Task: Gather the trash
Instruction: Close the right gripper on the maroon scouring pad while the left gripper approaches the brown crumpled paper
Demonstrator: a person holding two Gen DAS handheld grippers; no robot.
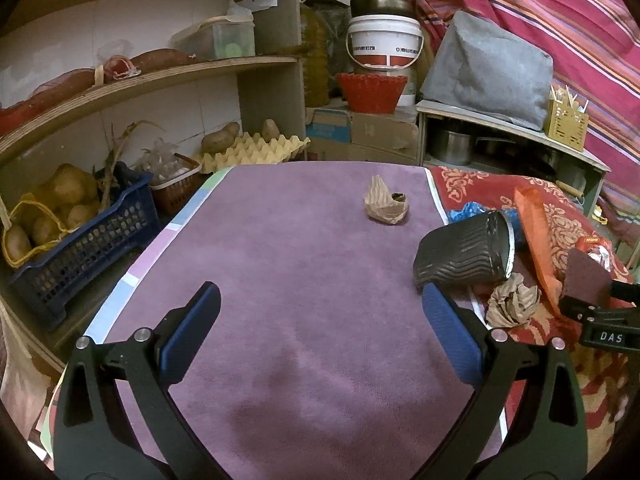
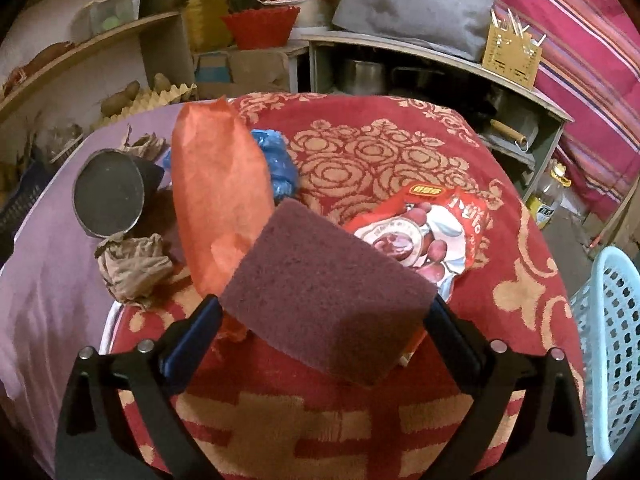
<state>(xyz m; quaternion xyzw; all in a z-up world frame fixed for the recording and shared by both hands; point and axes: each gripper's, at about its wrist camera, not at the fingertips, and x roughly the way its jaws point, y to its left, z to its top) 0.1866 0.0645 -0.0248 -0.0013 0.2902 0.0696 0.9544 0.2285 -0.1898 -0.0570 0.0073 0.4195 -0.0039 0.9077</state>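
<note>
**Scouring pad between the right jaws, trash spread beyond**

Right hand-held gripper has a maroon scouring pad tilted between its jaws, which stand wide; the pad's corners meet both blue pads, but whether they press on it cannot be told. Under and behind the pad lies a long orange paper bag, reaching from the left finger up toward the far edge of the red patterned cloth. Just right of the pad sits a red and white snack wrapper. Behind the bag is a crumpled blue plastic bag. To the left, a dark ribbed cup lies on its side, mouth toward the camera, with a crumpled brown paper ball just below it. A pale blue plastic basket stands at the right edge.

Left hand-held gripper hangs over the purple cloth with jaws apart and nothing between them. Its right fingertip is close to the fallen cup. A second crumpled brown paper lies alone farther out on the purple cloth. Shelves with potatoes, an egg tray and a blue crate stand beyond on the left.
</note>
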